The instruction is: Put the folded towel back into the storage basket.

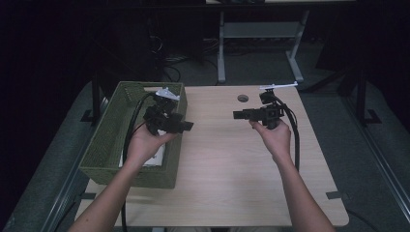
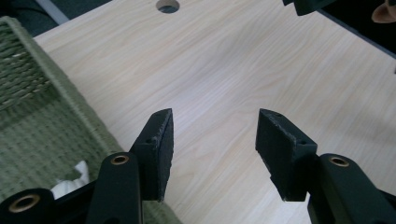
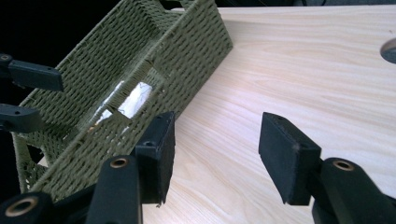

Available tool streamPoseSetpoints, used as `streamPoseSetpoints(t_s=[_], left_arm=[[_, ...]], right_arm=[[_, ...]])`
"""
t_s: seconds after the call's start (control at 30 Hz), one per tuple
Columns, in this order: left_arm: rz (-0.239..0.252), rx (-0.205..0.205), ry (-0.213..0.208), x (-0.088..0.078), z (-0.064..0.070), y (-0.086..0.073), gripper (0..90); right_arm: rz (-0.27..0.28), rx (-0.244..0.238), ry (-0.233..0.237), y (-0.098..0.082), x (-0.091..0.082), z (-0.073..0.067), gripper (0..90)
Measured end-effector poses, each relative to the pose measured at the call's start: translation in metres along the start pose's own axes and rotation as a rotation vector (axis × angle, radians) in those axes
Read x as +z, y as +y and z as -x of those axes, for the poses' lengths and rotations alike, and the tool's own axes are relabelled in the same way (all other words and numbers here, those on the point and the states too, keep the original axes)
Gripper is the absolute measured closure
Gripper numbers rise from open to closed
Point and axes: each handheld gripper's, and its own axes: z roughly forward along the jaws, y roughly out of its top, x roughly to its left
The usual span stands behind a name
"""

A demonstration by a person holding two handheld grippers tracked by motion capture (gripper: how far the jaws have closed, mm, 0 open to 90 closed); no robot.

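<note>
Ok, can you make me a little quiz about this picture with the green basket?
1. True or false: the left gripper is clamped on a red ball.
2. Which side of the table is the green woven basket on? A) the person's left B) the person's right C) the middle
3. Fill in: the thing lying inside the basket, the white item, is coloured ____.

Key:
1. False. Its fingers are apart and hold nothing, like those of the right gripper.
2. A.
3. White.
</note>
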Motion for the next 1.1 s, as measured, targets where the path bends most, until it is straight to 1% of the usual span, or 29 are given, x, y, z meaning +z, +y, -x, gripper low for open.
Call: streamPoseSetpoints(t_s=[0.13,0.3,0.4,0.57,0.67,0.73,0.87,1.1], left_arm=[[-0.007,0.001,-0.008,0.005,0.004,0.000,46.1],[-0.017,0.023,-0.015,0.009,0.010,0.002,45.9],[-0.014,0.028,-0.025,0.012,0.015,0.002,45.7],[-0.013,0.032,-0.038,0.018,0.022,0.002,44.9],[-0.012,0.036,-0.046,0.021,0.027,0.002,44.4],[-0.015,0.041,-0.050,0.022,0.028,0.002,44.2],[-0.011,0.044,-0.060,0.025,0.032,0.003,43.2],[-0.015,0.050,-0.075,0.032,0.039,0.003,42.6]], right_arm=[[0.001,0.008,-0.004,-0.004,-0.004,0.006,44.5],[0.003,0.022,-0.016,-0.009,-0.009,0.012,43.5],[0.015,0.024,-0.021,-0.012,-0.013,0.015,43.2],[0.010,0.032,-0.033,-0.017,-0.018,0.020,42.3],[0.012,0.037,-0.035,-0.020,-0.022,0.024,41.7],[0.016,0.037,-0.034,-0.021,-0.023,0.025,41.7],[0.015,0.049,-0.035,-0.026,-0.028,0.031,40.9],[0.017,0.061,-0.035,-0.033,-0.031,0.037,40.3]])
